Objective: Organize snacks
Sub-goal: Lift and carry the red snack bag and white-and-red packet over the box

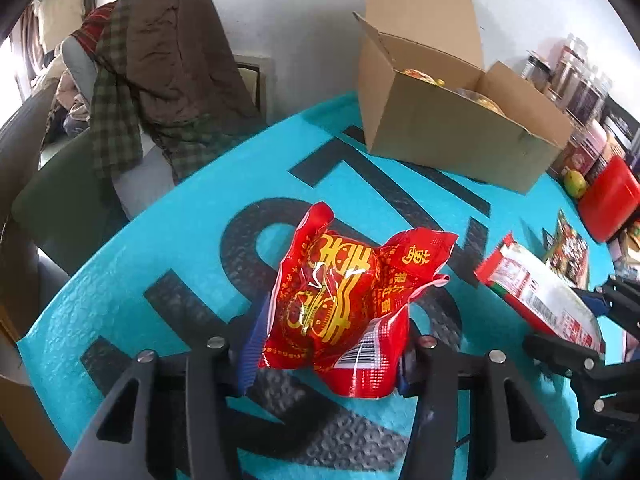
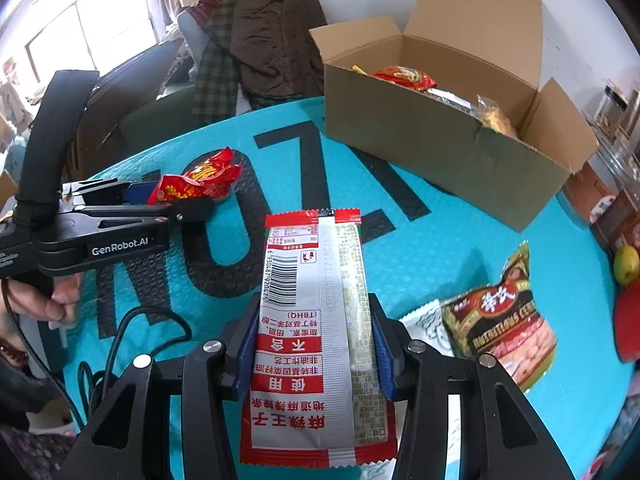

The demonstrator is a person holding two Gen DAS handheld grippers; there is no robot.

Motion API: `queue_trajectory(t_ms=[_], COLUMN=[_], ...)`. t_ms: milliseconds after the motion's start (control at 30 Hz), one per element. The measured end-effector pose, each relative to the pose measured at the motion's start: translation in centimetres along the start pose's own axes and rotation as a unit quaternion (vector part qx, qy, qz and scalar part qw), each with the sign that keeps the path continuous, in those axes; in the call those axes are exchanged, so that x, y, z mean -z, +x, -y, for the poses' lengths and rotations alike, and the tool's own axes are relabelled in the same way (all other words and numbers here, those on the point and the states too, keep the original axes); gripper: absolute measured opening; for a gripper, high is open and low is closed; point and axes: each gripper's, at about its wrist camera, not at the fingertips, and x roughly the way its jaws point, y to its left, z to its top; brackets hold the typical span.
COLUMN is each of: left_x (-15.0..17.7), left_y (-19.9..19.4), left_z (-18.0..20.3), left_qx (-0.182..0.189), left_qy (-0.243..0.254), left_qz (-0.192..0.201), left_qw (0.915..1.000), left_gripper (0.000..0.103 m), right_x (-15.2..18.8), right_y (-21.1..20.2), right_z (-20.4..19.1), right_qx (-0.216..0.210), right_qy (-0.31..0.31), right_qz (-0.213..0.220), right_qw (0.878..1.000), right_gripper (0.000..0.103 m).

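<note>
A crumpled red snack packet (image 1: 340, 304) with gold printing is clamped between the blue-padded fingers of the left gripper (image 1: 326, 354) and is held above the turquoise mat (image 1: 168, 248) with large black lettering. In the right wrist view the same packet (image 2: 200, 182) is seen raised clear of the mat, at the tip of the left gripper (image 2: 176, 200).

A long white-and-red spicy strip packet (image 2: 316, 332) is pinched lengthwise between the fingers of the right gripper (image 2: 316, 356), barcode side up, its far end pointing toward the open cardboard box (image 2: 440, 152). The box stands on the far part of the mat, flaps up, and several snack packets (image 2: 404, 76) are seen inside it.

To the right of the right gripper, a dark cereal bag (image 2: 504, 320) is lying on the mat, partly over a white wrapper (image 2: 426, 322). A green-yellow fruit (image 2: 626, 264) is seen near the mat's right edge. Clothing (image 1: 160, 80) is draped over a chair behind the table.
</note>
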Motion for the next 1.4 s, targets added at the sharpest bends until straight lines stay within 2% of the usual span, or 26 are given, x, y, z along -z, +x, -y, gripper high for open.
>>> queue_trajectory(t_ms=[500, 667, 867, 967, 1067, 1233, 1300, 1400], left_x=[5.0, 6.2, 7.2, 7.3, 7.4, 7.5, 7.6, 7.7], left_y=[-4.1, -5.5, -4.5, -4.4, -3.5, -3.4, -3.5, -3.8], left_z=[3.0, 4.0, 4.8, 5.3, 5.3, 5.8, 5.9, 5.6], left_qx=[0.023, 0.016, 0.012, 0.002, -0.005, 0.004, 0.008, 0.013], left_qy=[0.047, 0.061, 0.068, 0.084, 0.085, 0.103, 0.103, 0.091], left_qz=[-0.020, -0.017, -0.033, -0.027, -0.040, -0.018, -0.013, -0.013], left_qw=[0.9985, 0.9978, 0.9971, 0.9961, 0.9955, 0.9945, 0.9945, 0.9956], left_gripper=[0.050, 0.050, 0.050, 0.052, 0.054, 0.055, 0.048, 0.047], right_x=[2.8, 3.8, 5.0, 5.8, 6.5, 7.3, 7.5, 7.7], right_y=[-2.6, -3.7, -4.7, -4.6, -4.5, -4.3, -4.5, -4.7], right_z=[-0.8, -1.2, -1.8, -1.9, -1.9, -1.7, -1.7, -1.8], right_qx=[-0.003, -0.007, -0.017, -0.016, -0.014, -0.013, -0.011, -0.006], right_qy=[0.019, 0.023, 0.027, 0.034, 0.042, 0.058, 0.060, 0.060], right_qz=[0.021, 0.031, 0.040, 0.035, 0.029, 0.022, 0.022, 0.024], right_qw=[1.000, 0.999, 0.999, 0.999, 0.999, 0.998, 0.998, 0.998], right_gripper=[0.047, 0.047, 0.047, 0.047, 0.047, 0.047, 0.047, 0.047])
